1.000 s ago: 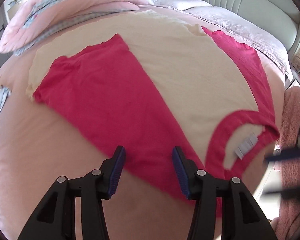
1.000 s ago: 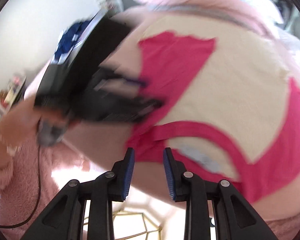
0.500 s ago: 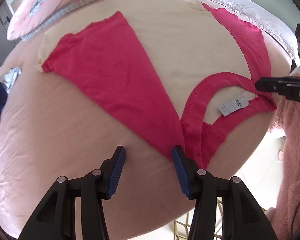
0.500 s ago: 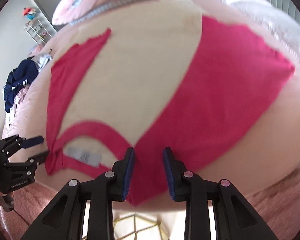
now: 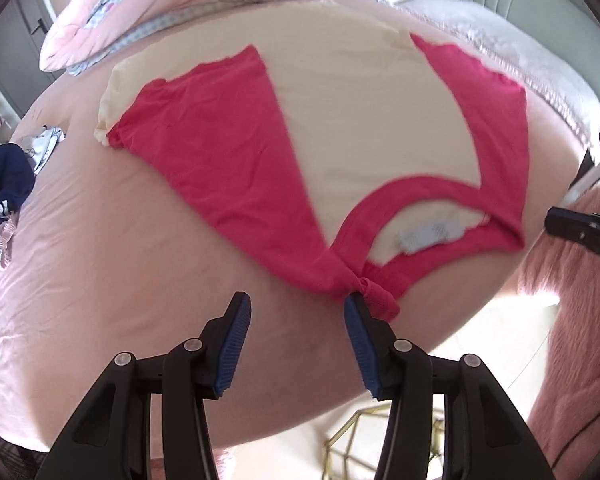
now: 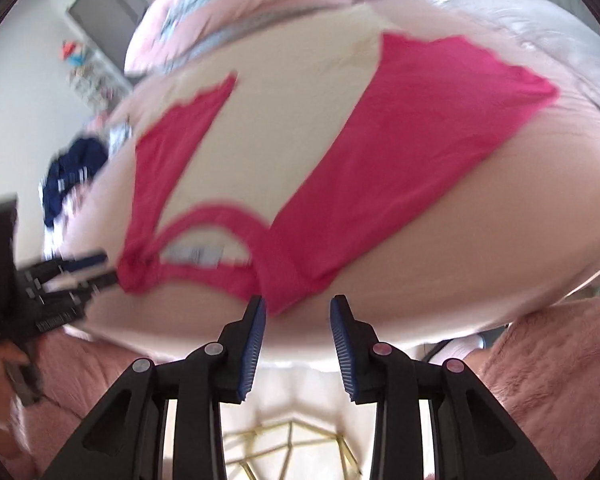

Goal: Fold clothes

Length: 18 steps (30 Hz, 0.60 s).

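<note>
Pink-and-cream shirt (image 5: 364,128) lies spread flat on the bed (image 5: 100,300), collar at the near edge. My left claw (image 5: 296,312): part open, shoulder fabric bunched against one pad, not clamped. My right claw (image 6: 298,312): jaws just opening, nothing gripped, sleeve corner just ahead.

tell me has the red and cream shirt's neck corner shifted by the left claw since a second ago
Yes. The shirt corner at the collar has bunched up against the left claw, pulled toward the bed edge.
</note>
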{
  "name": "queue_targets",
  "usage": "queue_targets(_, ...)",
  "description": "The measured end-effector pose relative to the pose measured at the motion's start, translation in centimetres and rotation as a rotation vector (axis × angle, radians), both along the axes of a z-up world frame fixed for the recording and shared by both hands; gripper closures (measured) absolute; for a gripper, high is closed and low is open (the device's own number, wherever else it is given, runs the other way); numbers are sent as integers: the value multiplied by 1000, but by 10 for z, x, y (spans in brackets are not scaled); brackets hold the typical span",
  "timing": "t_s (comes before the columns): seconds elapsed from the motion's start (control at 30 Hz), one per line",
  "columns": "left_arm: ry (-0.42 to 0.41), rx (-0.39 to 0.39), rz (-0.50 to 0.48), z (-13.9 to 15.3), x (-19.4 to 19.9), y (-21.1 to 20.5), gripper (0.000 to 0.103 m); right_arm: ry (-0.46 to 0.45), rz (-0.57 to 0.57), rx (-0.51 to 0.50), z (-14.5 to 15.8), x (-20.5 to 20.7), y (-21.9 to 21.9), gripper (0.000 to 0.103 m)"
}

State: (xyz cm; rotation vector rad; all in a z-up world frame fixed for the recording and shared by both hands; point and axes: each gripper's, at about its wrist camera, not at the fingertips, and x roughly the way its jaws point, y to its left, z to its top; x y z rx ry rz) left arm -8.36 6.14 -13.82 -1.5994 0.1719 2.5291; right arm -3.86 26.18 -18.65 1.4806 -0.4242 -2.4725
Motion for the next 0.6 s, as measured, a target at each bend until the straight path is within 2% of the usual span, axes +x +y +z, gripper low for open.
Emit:
queue_targets(0.1,154,184,95,9,-10,14,57,44,-125,20,23,-7,40,70)
queue_targets(0.13,179,240,103,7,-14,23,56,41,-161,20,23,-16,54,70)
queue_targets(0.17,161,241,63,2,-21,39,56,37,-197,19,23,-25,68,70)
queue_targets(0.2,140,211,9,-2,-26,57,56,33,-233,19,23,-34,82,70)
queue_targets(0.27,147,166,-31,-7,-32,80,56,20,-301,3,22,-52,113,70)
queue_targets(0.4,122,236,51,-14,-44,75,56,-37,-427,-67,7,-90,170,70)
queue_targets(0.53,72,242,118,-21,-43,58,56,-125,-491,-131,-22,-120,199,70)
queue_targets(0.6,64,242,142,-23,-40,51,56,-120,-502,-209,-34,-130,204,70)
